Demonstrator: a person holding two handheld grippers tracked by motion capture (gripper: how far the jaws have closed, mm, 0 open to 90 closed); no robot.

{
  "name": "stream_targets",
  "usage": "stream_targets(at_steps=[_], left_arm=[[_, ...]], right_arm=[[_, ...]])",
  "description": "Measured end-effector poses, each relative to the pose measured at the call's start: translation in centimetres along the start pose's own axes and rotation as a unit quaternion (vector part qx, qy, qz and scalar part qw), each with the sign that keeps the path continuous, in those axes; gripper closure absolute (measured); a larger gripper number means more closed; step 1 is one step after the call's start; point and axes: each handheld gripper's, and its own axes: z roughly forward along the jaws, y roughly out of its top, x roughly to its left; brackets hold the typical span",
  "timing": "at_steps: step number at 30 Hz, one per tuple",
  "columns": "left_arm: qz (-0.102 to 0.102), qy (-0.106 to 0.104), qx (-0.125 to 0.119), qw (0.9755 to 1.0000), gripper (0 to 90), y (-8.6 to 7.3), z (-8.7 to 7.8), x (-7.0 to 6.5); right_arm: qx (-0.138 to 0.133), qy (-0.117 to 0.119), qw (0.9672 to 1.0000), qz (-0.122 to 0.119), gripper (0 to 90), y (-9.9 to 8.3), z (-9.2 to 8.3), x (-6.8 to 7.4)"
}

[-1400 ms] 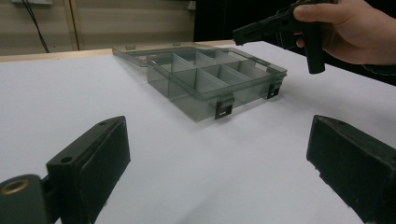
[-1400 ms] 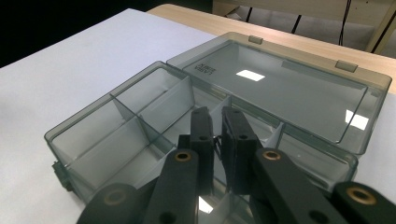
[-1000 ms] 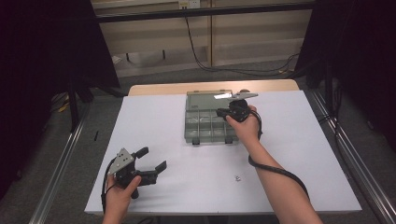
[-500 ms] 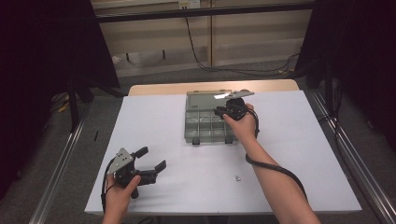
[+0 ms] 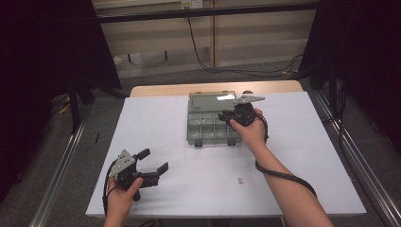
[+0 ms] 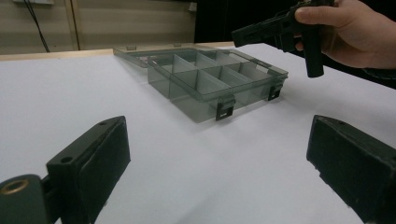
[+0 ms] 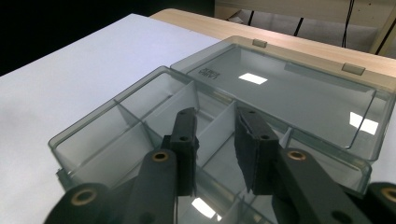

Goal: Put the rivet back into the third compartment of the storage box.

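Right gripper (image 7: 215, 140): poised over the box's near-right compartments, tips dipped just inside the rim; jaws parted a little and just been opening, nothing seen between the pads.
Right hand (image 5: 249, 131): wrapped round the gripper body at the box's right end, cable trailing back along the forearm.
Box (image 5: 211, 124): clear grey organiser on the far middle of the table, lid laid flat open behind it, two black latches on the near wall; compartments look empty, though whether a small part sits under the tips I cannot tell.
Step in hand, as judged: a release or drop into a compartment, with withdrawal to follow.
Doing it well: lift straight up before moving sideways, so the jaws clear the thin dividers; keep the tips off the walls, since the light box would slide easily.
Small part (image 5: 240, 180): tiny pale item on the near table, well apart from the box; a likely next pick.
Left gripper (image 5: 153, 163): jaws wide apart, empty, held low over the near-left table, aimed at the box.
Table (image 5: 156, 118): white sheet, otherwise bare.
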Motion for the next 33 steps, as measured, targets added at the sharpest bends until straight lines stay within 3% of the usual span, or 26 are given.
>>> stream_targets(at_steps=[8,20,28,33], left_arm=[[0.001,-0.001,0.001,1.0,5.9,0.0,0.0,0.0],[0.001,0.002,0.002,1.0,5.9,0.0,0.0,-0.1],[0.002,0.003,0.004,1.0,5.9,0.0,0.1,-0.1],[0.001,0.001,0.003,1.0,5.9,0.0,0.1,-0.1]], right_arm=[[-0.006,0.014,0.9999,0.006,62.8,-0.6,-1.3,0.2],[-0.023,0.04,0.9989,0.004,47.0,-1.3,-2.9,0.8],[-0.014,0.054,0.9983,-0.017,34.8,-1.9,-3.9,1.2],[-0.019,0.07,0.9972,-0.017,29.7,-2.3,-4.7,1.5]])
